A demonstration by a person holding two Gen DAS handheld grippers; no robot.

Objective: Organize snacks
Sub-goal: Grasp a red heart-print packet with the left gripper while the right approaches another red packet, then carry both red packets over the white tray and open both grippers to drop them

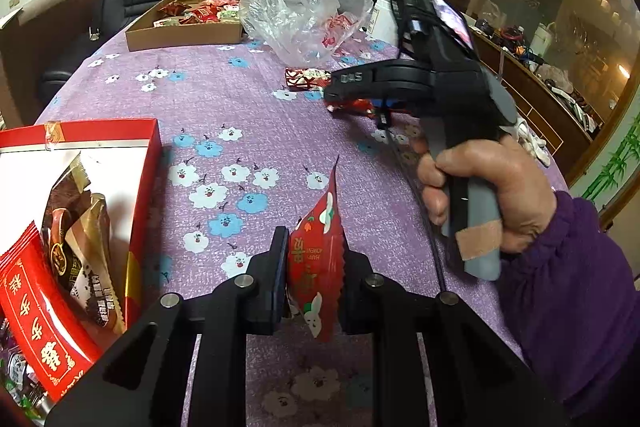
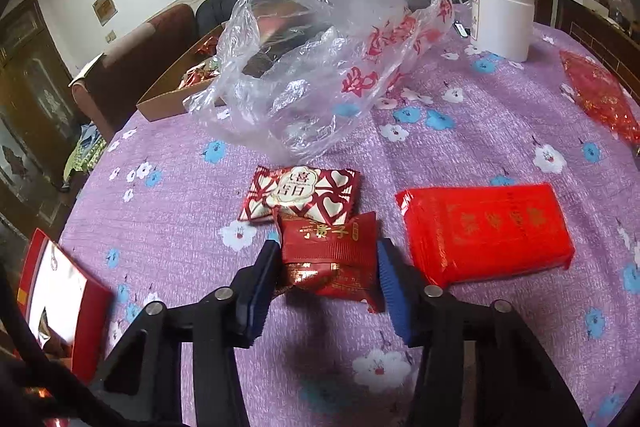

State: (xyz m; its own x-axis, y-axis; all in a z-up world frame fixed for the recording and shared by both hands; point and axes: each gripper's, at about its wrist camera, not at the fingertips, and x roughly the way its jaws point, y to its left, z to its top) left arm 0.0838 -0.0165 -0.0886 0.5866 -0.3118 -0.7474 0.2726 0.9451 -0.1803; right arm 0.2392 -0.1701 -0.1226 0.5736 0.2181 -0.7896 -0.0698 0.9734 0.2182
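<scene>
The left gripper (image 1: 312,279) is clamped on a red snack packet (image 1: 318,259) held upright over the tablecloth (image 1: 240,99), the red box (image 1: 132,187) of sorted snacks just to its left. The right gripper (image 2: 324,275) has its blue pads either side of a red-and-gold packet (image 2: 332,255), seemingly touching the wrapper's edges. Just beyond lies a heart-print packet (image 2: 300,193); to the right, a red pack (image 2: 484,231). Farther off sit a crumpled plastic bag (image 2: 320,67) and a cardboard tray (image 2: 160,107) holding more snacks. Sorting looks partway done, with several items still loose.
</scene>
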